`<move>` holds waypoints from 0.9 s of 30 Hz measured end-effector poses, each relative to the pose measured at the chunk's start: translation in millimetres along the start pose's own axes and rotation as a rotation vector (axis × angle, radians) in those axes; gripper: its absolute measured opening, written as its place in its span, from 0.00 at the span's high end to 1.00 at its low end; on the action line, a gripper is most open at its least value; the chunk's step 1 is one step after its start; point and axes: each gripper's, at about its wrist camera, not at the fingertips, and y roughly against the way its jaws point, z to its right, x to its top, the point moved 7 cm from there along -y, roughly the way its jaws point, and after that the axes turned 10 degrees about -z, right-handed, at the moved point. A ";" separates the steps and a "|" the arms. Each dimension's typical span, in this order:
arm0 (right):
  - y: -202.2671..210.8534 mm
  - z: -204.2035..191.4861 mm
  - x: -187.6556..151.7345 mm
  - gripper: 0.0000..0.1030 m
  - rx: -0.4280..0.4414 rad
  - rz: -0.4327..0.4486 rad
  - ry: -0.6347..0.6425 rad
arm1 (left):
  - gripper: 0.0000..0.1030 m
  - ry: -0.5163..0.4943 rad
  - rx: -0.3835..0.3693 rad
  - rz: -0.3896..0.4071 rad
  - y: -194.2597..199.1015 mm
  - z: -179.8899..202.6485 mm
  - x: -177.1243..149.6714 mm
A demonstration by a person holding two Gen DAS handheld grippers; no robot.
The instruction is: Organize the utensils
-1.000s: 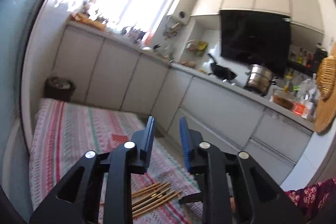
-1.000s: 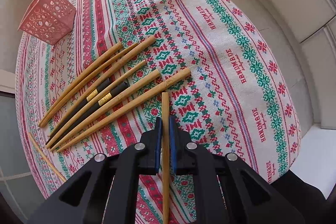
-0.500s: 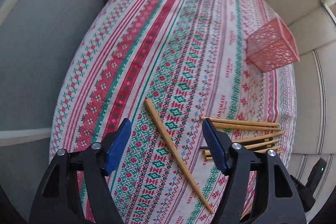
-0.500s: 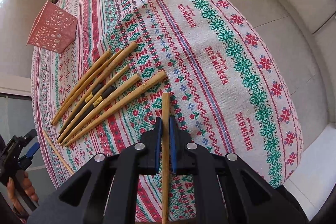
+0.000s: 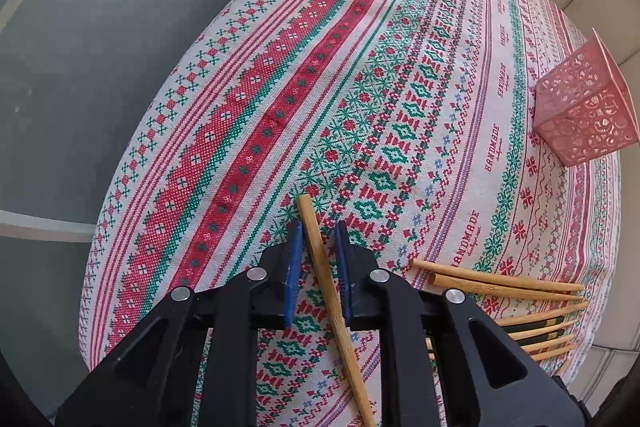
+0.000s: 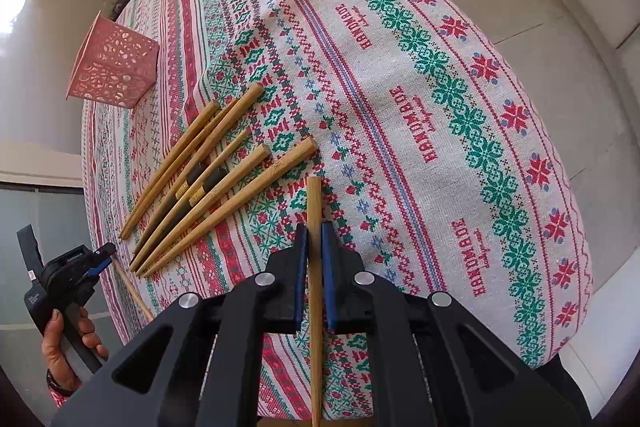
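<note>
**Left gripper drops onto stray chopstick**

Having swung down from a view of the kitchen, the left gripper [image 5: 318, 255] is closing around a lone chopstick [image 5: 320, 259] on the tablecloth [image 5: 248, 131], pads not yet pressing, while the right gripper [image 6: 315, 255] is still clamping a second chopstick [image 6: 315, 211], both seemingly bound for the pink basket [image 6: 114, 67]

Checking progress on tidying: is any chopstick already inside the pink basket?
No, the pink basket holds none; the loose chopsticks lie beside it on the tablecloth.
</note>
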 end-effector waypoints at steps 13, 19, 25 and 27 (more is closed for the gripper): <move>7.8 9.5 4.7 0.93 0.059 0.037 -0.081 | 0.94 -0.129 -0.422 0.038 27.8 41.0 -2.2; 48.7 18.6 -1.2 0.93 0.245 0.097 -0.118 | 0.94 -0.268 -0.598 0.126 87.4 73.1 -21.1; 75.1 34.4 -16.9 0.93 0.422 0.097 -0.168 | 0.94 -0.342 -0.698 0.191 131.6 89.1 -41.3; 77.0 36.5 -20.5 0.93 0.444 0.106 -0.171 | 0.94 -0.358 -0.767 0.212 133.1 101.3 -35.2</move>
